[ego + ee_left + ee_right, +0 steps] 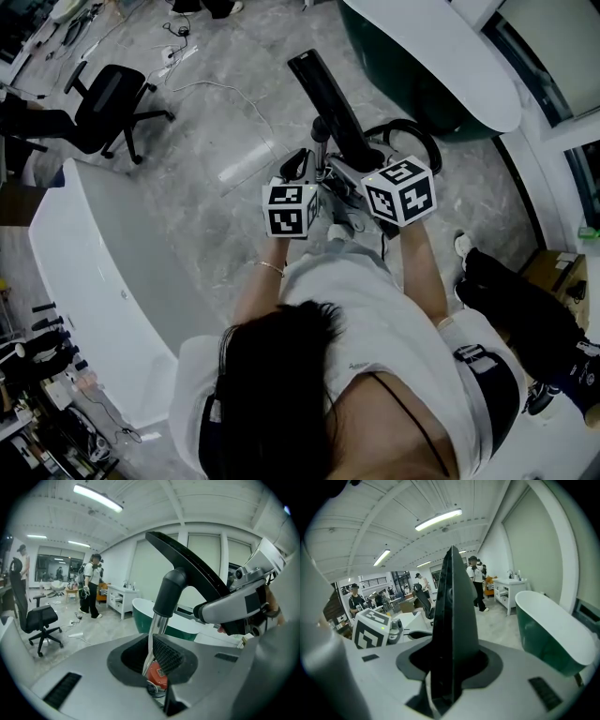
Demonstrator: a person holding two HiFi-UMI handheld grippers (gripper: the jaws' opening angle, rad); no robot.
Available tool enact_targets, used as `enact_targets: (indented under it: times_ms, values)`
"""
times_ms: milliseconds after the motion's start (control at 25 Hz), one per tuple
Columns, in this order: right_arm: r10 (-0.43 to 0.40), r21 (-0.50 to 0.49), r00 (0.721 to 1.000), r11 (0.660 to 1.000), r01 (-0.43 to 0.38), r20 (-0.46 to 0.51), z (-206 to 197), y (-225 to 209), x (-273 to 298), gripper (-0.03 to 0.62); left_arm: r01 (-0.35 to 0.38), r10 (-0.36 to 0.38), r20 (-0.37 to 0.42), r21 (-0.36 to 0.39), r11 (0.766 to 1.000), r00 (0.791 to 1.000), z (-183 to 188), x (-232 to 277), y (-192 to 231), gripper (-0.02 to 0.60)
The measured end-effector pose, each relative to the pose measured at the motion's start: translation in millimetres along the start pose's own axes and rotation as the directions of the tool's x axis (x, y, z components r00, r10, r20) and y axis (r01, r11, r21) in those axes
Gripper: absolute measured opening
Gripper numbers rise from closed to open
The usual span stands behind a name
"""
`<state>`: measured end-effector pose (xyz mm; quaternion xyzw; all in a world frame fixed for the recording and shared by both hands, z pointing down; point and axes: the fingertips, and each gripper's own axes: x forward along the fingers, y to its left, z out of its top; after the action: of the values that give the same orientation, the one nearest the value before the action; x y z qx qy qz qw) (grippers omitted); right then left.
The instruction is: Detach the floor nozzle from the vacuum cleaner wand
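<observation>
The black floor nozzle [323,89] points up and away from me on the chrome wand [321,142]. My left gripper [154,660] is shut on the chrome wand [157,627], just under the nozzle's black neck [169,592]; an orange part [157,676] shows below the pads. The flat nozzle [452,620] stands edge-on between the jaws of my right gripper [447,686], which sit close on both sides of it. Black pads against black plastic hide whether they press on it. Both marker cubes [291,208] [400,190] sit side by side below the nozzle.
A green bathtub with a white rim [441,56] lies just beyond the nozzle, with a black hose loop [417,131] beside it. A white counter [94,272] curves at the left and an office chair [112,103] stands behind it. People stand farther off [91,585].
</observation>
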<state>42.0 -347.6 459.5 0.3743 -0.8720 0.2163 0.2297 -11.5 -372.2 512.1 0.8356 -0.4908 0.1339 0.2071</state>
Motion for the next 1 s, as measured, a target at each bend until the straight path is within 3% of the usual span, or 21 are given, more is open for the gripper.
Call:
enact_targets:
  times_ms: [200,600,1000]
  values:
    - [0.014,0.002,1.0,1.0,-0.014,-0.009,-2,2,0,0.155,0.038,-0.038,-0.011,0.008,0.999,0.999,-3,4,-3,0.025]
    - [0.035,0.015,0.999,0.999,-0.034,-0.014,0,-3,1,0.152,0.126,-0.126,-0.004,0.055,0.99,0.992,2,19,-10,0.164]
    - [0.073,0.028,0.996,0.997,-0.072,-0.042,1,-3,0,0.15,0.146,-0.148,0.018,0.099,0.984,0.989,10,41,-11,0.221]
